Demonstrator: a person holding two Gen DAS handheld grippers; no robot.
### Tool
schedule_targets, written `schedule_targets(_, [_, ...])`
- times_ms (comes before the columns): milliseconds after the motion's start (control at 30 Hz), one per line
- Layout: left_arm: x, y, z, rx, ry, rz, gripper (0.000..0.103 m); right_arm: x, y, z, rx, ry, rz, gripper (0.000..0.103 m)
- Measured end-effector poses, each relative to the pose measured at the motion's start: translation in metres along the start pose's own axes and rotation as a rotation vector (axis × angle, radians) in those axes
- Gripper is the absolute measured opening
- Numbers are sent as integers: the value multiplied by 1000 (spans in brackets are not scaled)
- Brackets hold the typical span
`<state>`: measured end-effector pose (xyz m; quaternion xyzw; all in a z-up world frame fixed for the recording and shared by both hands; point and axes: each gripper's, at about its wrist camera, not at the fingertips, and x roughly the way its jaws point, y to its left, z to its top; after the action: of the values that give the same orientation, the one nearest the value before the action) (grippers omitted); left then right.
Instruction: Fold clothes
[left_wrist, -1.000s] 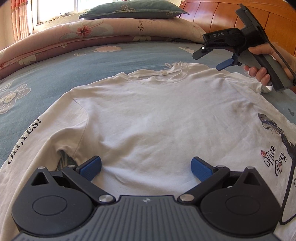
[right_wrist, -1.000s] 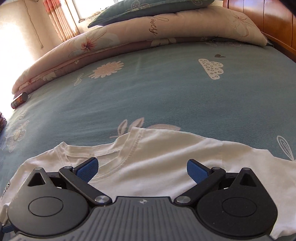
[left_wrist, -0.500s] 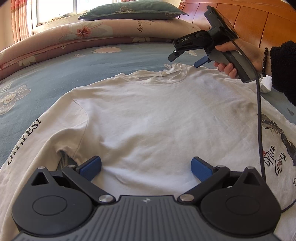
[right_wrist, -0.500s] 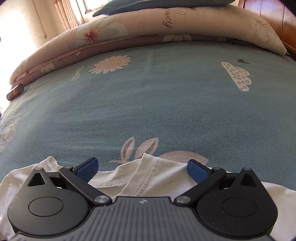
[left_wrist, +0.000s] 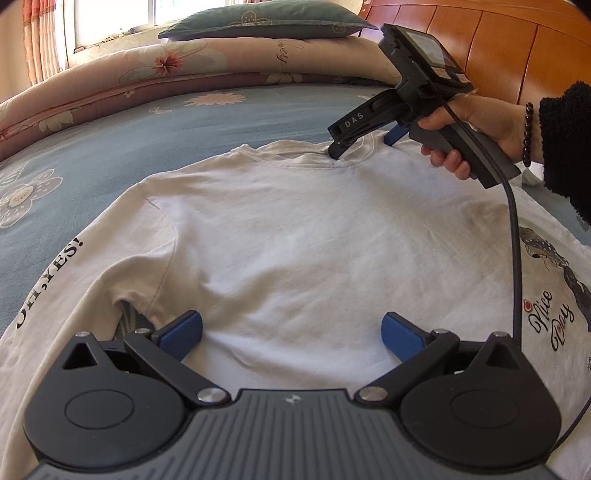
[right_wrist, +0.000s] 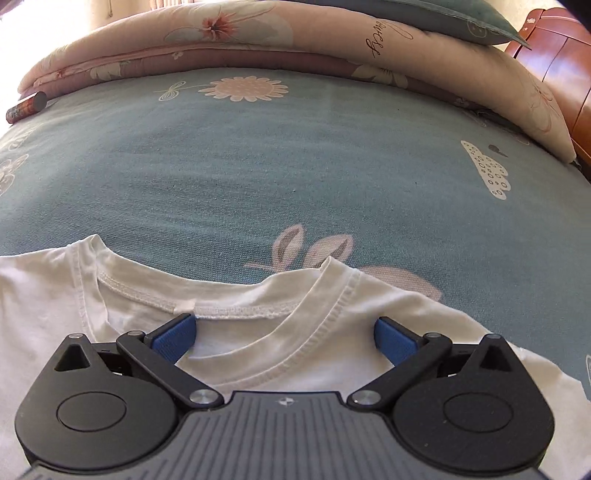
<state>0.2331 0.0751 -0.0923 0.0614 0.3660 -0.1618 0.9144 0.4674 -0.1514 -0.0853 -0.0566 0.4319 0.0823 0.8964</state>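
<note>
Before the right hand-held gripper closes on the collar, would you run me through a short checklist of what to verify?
1. Right hand-held gripper open: ok, both blue pads wide apart.
2. Collar between its fingers: ok, the neckline runs across the gap.
3. Fingers low enough to pinch fabric: cannot tell; the left wrist view shows a tip at the neckline, contact unclear.
4. White shirt lying flat on the bed: ok, only light wrinkles.
5. Left hand-held gripper open over the shirt's lower body: ok, holding nothing.
6. Cable clear of the fabric: not ok, it trails across the shirt's right side.
</note>
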Motion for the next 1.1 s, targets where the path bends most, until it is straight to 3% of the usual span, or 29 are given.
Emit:
schedule_targets(200, [-1, -1, 1, -1, 6, 6, 102, -59, -1, -20, 26, -18, 80, 103])
schedule_targets(467, [0, -2, 1, -13, 7, 13, 102, -164, -2, -69, -26, 35, 102, 103])
schedule_targets(633, [-1, -2, 1, -24, 10, 15, 102, -159, -19, -120, 52, 92, 90, 103])
schedule_targets(733, [-2, -1, 1, -26, 12, 14, 102, -136, -41, -148, 180, 151, 72, 103])
schedule_targets(867, [-1, 0, 3, -40, 17, 11, 102, -153, -53, -182, 206, 102, 59, 103])
schedule_targets(1100, [1, -3, 3, -45, 16, 33, 102, -179, -30, -193, 149, 36, 45, 103])
